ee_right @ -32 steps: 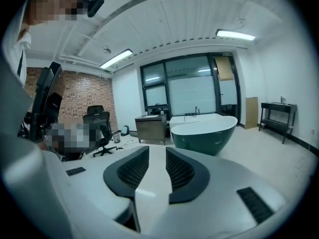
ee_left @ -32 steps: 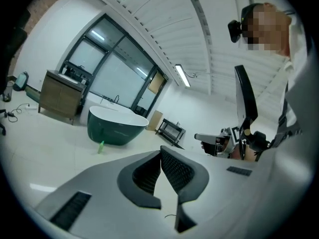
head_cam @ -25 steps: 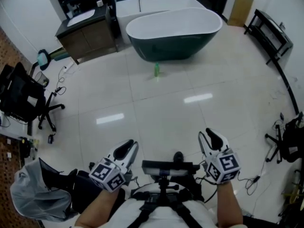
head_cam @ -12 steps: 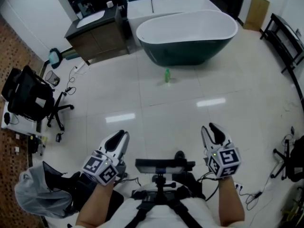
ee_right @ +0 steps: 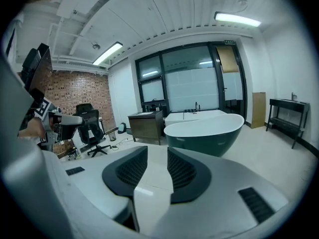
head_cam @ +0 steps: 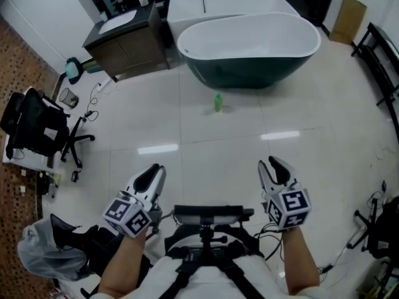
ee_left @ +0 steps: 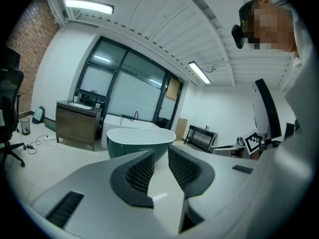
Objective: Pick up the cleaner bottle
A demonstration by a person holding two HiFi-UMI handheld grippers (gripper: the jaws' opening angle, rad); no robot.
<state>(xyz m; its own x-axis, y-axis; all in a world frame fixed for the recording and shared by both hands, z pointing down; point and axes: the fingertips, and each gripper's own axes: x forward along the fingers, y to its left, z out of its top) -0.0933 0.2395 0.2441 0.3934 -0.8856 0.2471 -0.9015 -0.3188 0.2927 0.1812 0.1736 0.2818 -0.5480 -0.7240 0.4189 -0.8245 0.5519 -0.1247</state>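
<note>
Our left gripper (head_cam: 152, 177) and right gripper (head_cam: 275, 167) side by side, jaws of both slightly apart, empty, green cleaner bottle (head_cam: 218, 103) upright on the floor (head_cam: 206, 148) well ahead, near the bathtub (head_cam: 249, 42).

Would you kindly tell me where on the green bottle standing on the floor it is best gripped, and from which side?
Probably around the middle of the green bottle, approached level from the open floor on the person's side. It stands upright and slim, with its sides free, and the bathtub stands behind it.

Cleaner bottle (head_cam: 217, 102) (a green speck) too small for detail
</note>
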